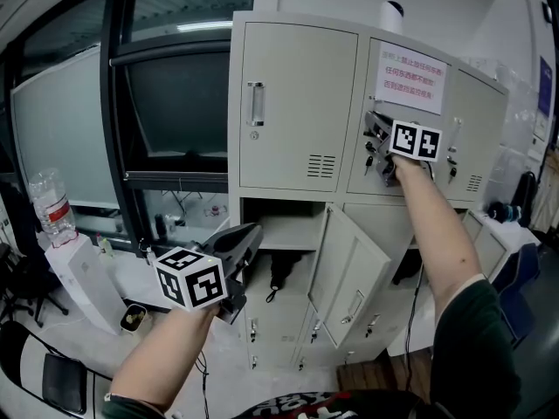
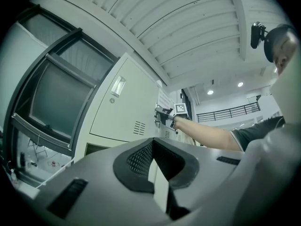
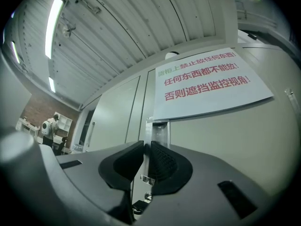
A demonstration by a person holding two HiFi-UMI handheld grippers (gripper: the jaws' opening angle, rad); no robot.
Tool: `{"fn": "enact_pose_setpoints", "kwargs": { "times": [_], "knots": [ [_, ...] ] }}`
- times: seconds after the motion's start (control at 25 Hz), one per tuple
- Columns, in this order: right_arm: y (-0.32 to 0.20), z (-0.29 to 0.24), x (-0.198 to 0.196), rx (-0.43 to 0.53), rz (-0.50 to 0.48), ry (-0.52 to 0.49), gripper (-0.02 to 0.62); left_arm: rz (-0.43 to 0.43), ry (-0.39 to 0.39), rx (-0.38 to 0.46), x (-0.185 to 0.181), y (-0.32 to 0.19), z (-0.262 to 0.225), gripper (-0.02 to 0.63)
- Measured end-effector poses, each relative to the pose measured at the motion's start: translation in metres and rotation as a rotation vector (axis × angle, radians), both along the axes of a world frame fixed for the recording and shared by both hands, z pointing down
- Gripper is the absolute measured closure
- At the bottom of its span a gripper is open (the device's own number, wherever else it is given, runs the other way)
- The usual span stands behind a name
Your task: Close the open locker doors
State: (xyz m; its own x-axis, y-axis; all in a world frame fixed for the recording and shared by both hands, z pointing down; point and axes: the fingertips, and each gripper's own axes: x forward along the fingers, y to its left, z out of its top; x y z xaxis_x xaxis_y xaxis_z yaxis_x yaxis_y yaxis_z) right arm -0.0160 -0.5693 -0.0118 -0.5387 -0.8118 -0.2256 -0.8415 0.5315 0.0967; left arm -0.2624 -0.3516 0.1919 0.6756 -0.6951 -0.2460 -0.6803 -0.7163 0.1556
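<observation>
The pale grey locker cabinet has its top left door shut. My right gripper is at the handle of the top middle door, which carries a paper notice and stands about flush. In the right gripper view its pads are shut on the metal handle strip. Below, the bottom middle door hangs wide open, and the bottom left compartment is open too. My left gripper hovers in front of that compartment, jaws together, holding nothing.
Keys hang from the lock under the handle. A dark object hangs inside the bottom left compartment. A water bottle stands on a white box at the left, by the window. A person stands far off.
</observation>
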Motion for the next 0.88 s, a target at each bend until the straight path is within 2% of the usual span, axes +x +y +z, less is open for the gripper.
{"fn": "enact_pose_setpoints", "kwargs": {
  "times": [0.24,0.4,0.68,0.88],
  "knots": [
    [0.006,0.006,0.010,0.010,0.022,-0.001,0.528,-0.002,-0.008,-0.001,0.001,0.001,0.000,0.598],
    [0.025,0.009,0.014,0.014,-0.008,-0.014,0.528,0.007,-0.010,0.005,0.008,0.001,-0.003,0.598],
    [0.097,0.042,0.009,0.034,-0.076,0.026,0.528,0.025,-0.027,0.026,0.024,-0.001,-0.007,0.598],
    [0.141,0.085,0.023,0.013,-0.074,0.065,0.529,0.043,-0.037,0.026,0.037,-0.002,-0.008,0.598]
  ]
}}
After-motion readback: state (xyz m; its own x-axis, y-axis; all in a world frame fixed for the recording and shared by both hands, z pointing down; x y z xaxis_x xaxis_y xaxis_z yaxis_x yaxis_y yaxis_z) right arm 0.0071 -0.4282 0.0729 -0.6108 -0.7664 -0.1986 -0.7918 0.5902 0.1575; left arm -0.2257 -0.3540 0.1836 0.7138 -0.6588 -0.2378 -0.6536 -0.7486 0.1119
